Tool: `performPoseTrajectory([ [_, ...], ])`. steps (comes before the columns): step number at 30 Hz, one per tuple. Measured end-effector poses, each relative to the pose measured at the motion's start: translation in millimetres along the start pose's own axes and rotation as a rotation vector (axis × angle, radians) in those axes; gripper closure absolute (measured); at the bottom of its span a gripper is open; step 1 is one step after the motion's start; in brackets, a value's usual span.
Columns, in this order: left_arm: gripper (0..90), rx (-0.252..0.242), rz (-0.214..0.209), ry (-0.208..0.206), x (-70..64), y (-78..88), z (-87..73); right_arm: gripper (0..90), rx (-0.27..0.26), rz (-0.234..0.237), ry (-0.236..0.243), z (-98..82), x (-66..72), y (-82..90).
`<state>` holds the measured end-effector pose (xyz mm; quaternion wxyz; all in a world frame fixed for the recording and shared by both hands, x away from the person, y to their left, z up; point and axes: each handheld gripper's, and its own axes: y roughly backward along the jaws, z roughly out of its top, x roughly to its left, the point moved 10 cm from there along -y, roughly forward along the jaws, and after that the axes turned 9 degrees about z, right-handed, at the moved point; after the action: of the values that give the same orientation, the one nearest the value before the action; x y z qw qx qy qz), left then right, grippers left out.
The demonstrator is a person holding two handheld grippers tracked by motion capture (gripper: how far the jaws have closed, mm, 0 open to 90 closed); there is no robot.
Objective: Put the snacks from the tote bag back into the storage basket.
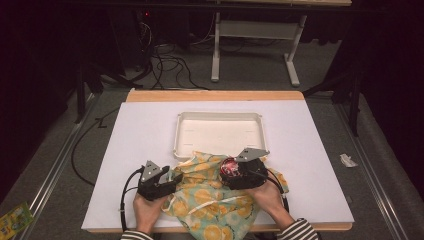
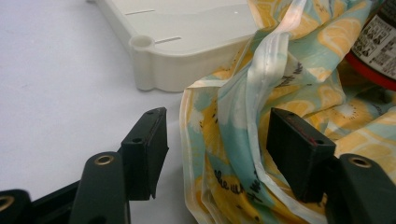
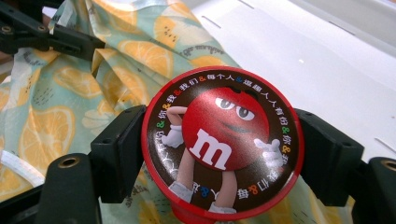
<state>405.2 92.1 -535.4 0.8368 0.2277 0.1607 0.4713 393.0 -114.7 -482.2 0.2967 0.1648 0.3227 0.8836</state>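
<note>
From the high view, a white-topped table (image 1: 150,135) carries a shallow white tray (image 1: 219,134) near the middle of its far half. A bag printed with orange slices (image 1: 210,200) lies crumpled at the near edge, touching the tray's near rim and hanging slightly over the table's front. The left gripper (image 1: 167,181) sits at the bag's left border, held by the left hand (image 1: 147,210). The right gripper (image 1: 235,172), in the right hand (image 1: 267,196), holds a round red M&M's container (image 1: 230,167) above the bag.

In the left gripper view, the jaws stand apart, straddling the bag's (image 2: 243,140) folded edge without closing on it; the tray's (image 2: 177,51) rounded corner lies just beyond.

In the right gripper view, both jaws press the sides of the container (image 3: 223,144), its lid showing a red character, with the bag (image 3: 70,116) beneath and the tray (image 3: 317,60) behind.
</note>
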Motion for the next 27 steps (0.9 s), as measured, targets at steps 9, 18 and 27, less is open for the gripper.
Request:
performPoseTrajectory([
  [9,38.9,-0.005,-0.002,-0.004,-0.6,0.4,0.2,24.8,-0.017,-0.008,-0.014,6.6,-4.7,12.1],
  [18,39.0,-0.004,-0.003,-0.005,-0.7,0.3,0.1,24.8,-0.028,-0.014,-0.025,13.1,-9.3,22.6],
  [27,39.0,-0.002,-0.013,-0.005,-1.5,0.2,0.0,24.8,-0.036,-0.016,-0.022,20.3,-12.4,31.2],
])
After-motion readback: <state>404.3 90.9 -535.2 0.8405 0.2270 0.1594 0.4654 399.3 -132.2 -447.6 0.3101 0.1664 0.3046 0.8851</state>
